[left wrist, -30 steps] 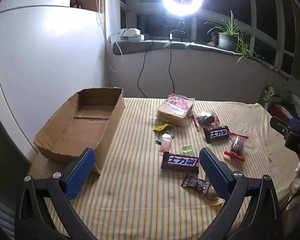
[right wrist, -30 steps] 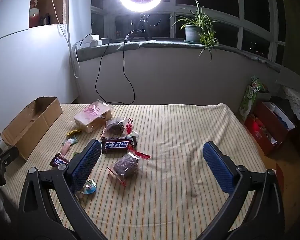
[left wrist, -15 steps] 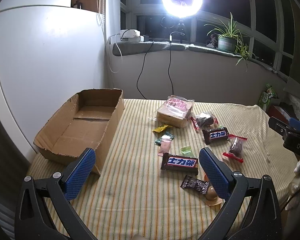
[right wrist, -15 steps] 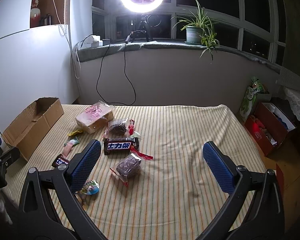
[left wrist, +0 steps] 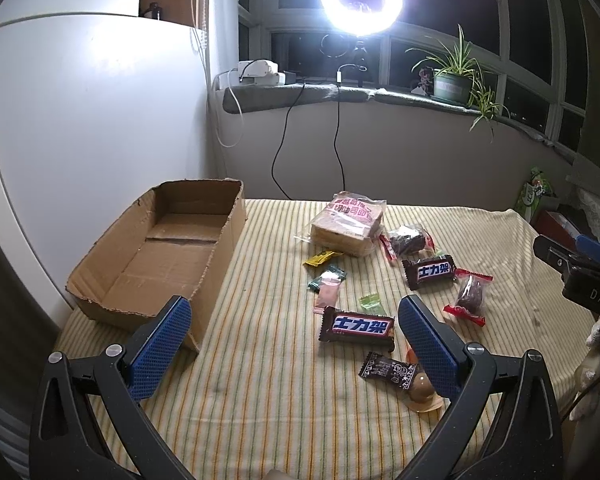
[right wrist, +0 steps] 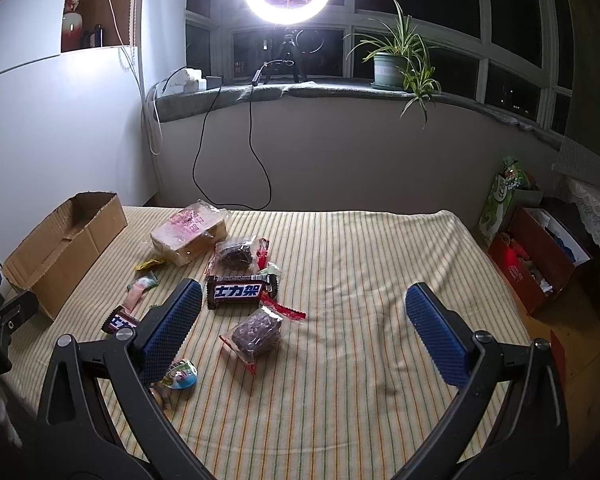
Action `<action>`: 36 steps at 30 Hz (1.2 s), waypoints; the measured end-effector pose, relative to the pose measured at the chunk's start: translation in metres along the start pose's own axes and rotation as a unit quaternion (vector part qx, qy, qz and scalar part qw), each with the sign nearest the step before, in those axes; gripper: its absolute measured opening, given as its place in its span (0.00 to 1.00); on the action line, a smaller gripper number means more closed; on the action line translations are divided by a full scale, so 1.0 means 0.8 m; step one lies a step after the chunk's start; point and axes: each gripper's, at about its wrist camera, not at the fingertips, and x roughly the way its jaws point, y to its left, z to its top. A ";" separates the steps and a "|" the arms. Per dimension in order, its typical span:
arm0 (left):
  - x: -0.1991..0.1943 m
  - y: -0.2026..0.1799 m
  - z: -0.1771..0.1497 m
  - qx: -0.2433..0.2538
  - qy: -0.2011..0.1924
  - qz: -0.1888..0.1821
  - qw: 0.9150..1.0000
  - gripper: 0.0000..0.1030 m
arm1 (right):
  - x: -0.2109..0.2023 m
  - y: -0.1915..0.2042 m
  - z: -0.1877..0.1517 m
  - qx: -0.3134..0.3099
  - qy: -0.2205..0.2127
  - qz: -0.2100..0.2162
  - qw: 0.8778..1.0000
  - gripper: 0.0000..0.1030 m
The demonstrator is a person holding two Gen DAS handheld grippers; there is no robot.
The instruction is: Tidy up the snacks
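Both tongs [left wrist: 294, 336] [right wrist: 304, 322] gape above scattered snacks [left wrist: 358, 326]

snacks [right wrist: 236, 292] clustered left, cloth [right wrist: 380, 280] bare right (unobstructed)

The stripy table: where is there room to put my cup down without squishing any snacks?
The striped cloth is bare on its whole right side, from the dark snack bag across to the right edge. There is also a bare strip between the cardboard box and the nearer chocolate bar. The middle-left, around the bread bag, is crowded.
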 end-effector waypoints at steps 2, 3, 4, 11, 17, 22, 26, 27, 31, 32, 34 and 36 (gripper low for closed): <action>0.000 0.000 0.000 0.000 0.000 0.000 1.000 1.00 | 0.000 0.000 0.000 -0.001 0.000 -0.001 1.000 1.00; 0.000 0.000 0.000 0.000 0.000 0.000 1.000 1.00 | 0.000 0.000 -0.001 -0.001 -0.001 -0.001 1.000 1.00; 0.000 0.000 0.000 0.000 0.000 0.000 1.000 1.00 | 0.000 0.001 -0.001 -0.001 0.000 -0.001 1.000 1.00; 0.002 -0.001 -0.001 0.000 0.002 0.000 1.000 1.00 | 0.003 0.001 -0.004 -0.004 0.001 0.000 1.000 1.00; 0.002 -0.001 -0.001 0.000 0.002 0.000 1.000 1.00 | 0.004 0.001 -0.006 -0.007 0.005 0.002 1.000 1.00; 0.006 -0.001 -0.002 0.000 0.006 0.000 1.000 1.00 | 0.008 0.002 -0.009 -0.010 0.013 0.003 1.000 1.00; 0.010 -0.002 -0.004 -0.001 0.009 0.000 1.000 1.00 | 0.011 0.003 -0.009 -0.012 0.017 0.004 1.000 1.00; 0.011 -0.002 -0.004 -0.002 0.011 -0.002 1.000 1.00 | 0.012 0.003 -0.009 -0.012 0.018 0.004 1.000 1.00; 0.015 -0.003 -0.007 -0.001 0.015 -0.004 1.000 1.00 | 0.013 0.001 -0.009 -0.011 0.019 0.004 1.000 1.00; 0.016 -0.003 -0.007 -0.001 0.016 -0.004 1.000 1.00 | 0.013 0.001 -0.009 -0.012 0.020 0.005 1.000 1.00; 0.017 -0.004 -0.008 -0.001 0.018 -0.005 1.000 1.00 | 0.014 0.000 -0.009 -0.011 0.021 0.006 1.000 1.00; 0.019 -0.003 -0.009 -0.001 0.019 -0.007 1.000 1.00 | 0.017 -0.001 -0.010 -0.013 0.024 0.008 1.000 1.00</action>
